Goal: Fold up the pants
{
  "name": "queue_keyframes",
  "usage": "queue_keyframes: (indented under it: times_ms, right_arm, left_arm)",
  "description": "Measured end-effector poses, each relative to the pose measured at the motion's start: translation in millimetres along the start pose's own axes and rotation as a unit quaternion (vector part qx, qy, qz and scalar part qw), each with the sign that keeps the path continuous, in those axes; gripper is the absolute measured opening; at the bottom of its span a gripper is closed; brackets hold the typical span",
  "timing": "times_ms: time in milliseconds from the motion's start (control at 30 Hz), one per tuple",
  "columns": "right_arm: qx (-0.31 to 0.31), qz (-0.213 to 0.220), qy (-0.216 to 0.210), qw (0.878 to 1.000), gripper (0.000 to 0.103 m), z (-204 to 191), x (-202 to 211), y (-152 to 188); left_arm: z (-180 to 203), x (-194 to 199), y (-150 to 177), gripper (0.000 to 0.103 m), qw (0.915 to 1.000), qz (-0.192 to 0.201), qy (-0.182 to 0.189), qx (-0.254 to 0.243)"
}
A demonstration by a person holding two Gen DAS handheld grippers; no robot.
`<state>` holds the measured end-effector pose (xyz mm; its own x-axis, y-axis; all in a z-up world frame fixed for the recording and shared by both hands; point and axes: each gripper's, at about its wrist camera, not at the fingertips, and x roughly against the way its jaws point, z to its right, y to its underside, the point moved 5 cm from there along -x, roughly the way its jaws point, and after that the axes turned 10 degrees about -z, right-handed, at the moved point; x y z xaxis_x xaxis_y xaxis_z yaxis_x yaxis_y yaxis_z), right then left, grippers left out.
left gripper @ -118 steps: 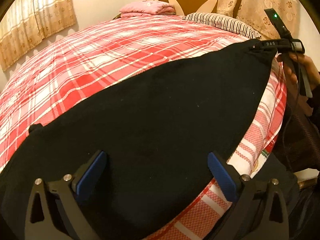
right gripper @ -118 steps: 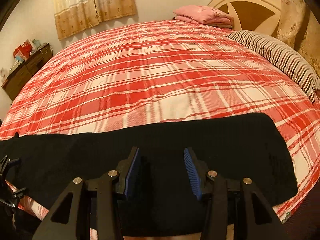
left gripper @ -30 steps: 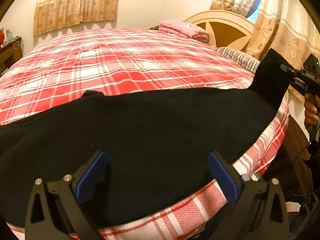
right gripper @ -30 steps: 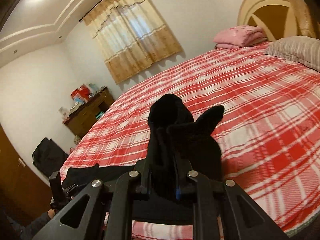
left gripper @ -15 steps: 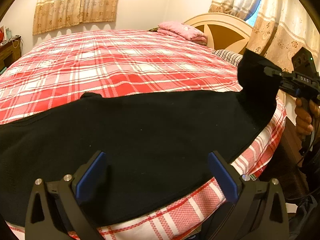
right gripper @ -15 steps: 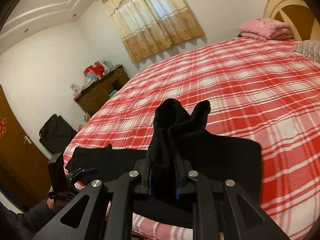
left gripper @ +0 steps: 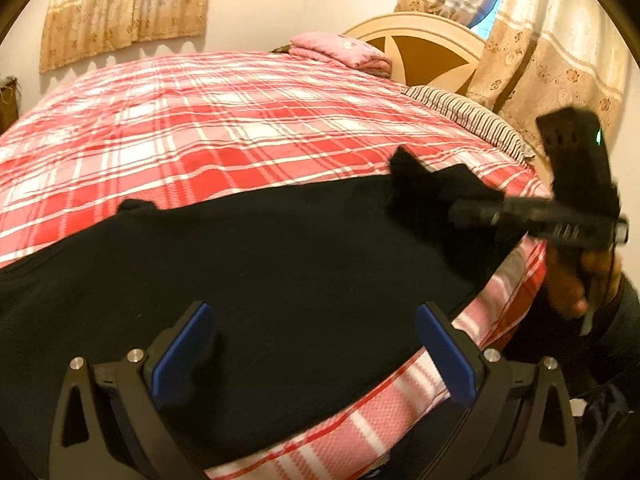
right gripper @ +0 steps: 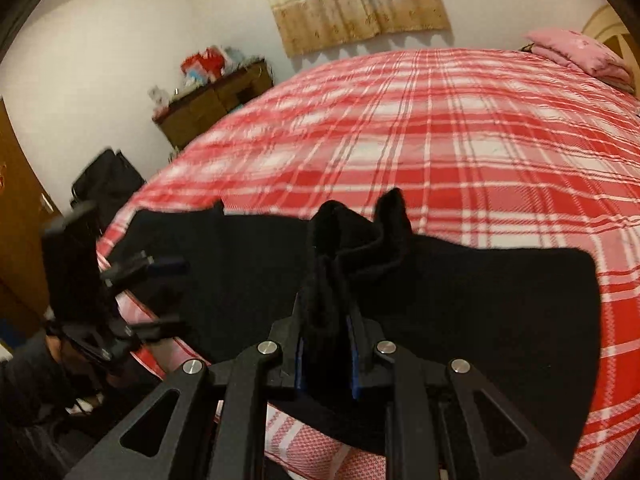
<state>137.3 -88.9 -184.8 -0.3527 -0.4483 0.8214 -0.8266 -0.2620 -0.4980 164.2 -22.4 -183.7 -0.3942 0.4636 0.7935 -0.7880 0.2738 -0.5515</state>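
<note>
The right gripper [left gripper: 472,216] is smeared with blur in the left wrist view, its tips lost against the black pants [left gripper: 280,264]. The pants' left end runs off the frame; their gripped part perhaps includes a hem.

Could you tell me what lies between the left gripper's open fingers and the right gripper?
In the left wrist view, only the black pants lie flat on the plaid bedspread between the left gripper and the right gripper, which pinches their end.

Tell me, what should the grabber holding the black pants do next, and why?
Probably carry the pinched end further across toward the open left gripper. The right gripper is shut on the pants, lifting that end over the rest lying flat on the bed.
</note>
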Motion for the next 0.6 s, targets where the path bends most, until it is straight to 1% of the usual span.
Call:
queue_keyframes:
  times_ms: [33, 100, 133, 167, 200, 267, 367, 500, 533, 600]
  right_arm:
    - [0.005, -0.01, 0.006, 1.0, 0.019, 0, -5, 2]
    - [0.02, -0.025, 0.008, 0.999, 0.027, -4, -9, 6]
    - [0.028, -0.032, 0.001, 0.999, 0.029, -7, -9, 8]
    - [0.036, -0.043, -0.013, 0.998, 0.035, -10, -8, 12]
    - [0.041, -0.047, -0.029, 0.998, 0.039, -13, -6, 15]
    - [0.051, -0.05, -0.051, 0.996, 0.042, -17, -1, 21]
    - [0.054, -0.041, -0.053, 0.996, 0.043, -12, 9, 28]
    - [0.028, -0.03, -0.007, 0.999, 0.043, 6, 13, 30]
    - [0.027, -0.029, -0.005, 0.999, 0.043, 5, 12, 29]
    - [0.031, -0.027, -0.018, 0.999, 0.043, -3, 10, 27]
  left_arm:
    - [1, -1, -2, 0.103, 1.0, -0.002, 0.005, 0.0]
    - [7, -3, -7, 0.103, 0.9999, -0.004, 0.01, -0.007]
    - [10, -5, -10, 0.103, 0.9998, -0.006, 0.011, -0.012]
    - [14, -7, -12, 0.103, 0.9997, -0.009, 0.014, -0.016]
    - [18, -9, -14, 0.103, 0.9995, -0.012, 0.017, -0.021]
    - [25, -14, -16, 0.103, 0.9992, -0.018, 0.018, -0.032]
    - [34, -19, -19, 0.103, 0.9985, -0.023, 0.013, -0.049]
    - [36, -23, -20, 0.103, 0.9984, -0.027, 0.011, -0.049]
    - [36, -24, -19, 0.103, 0.9984, -0.029, 0.011, -0.047]
    - [34, -24, -17, 0.103, 0.9985, -0.03, 0.01, -0.045]
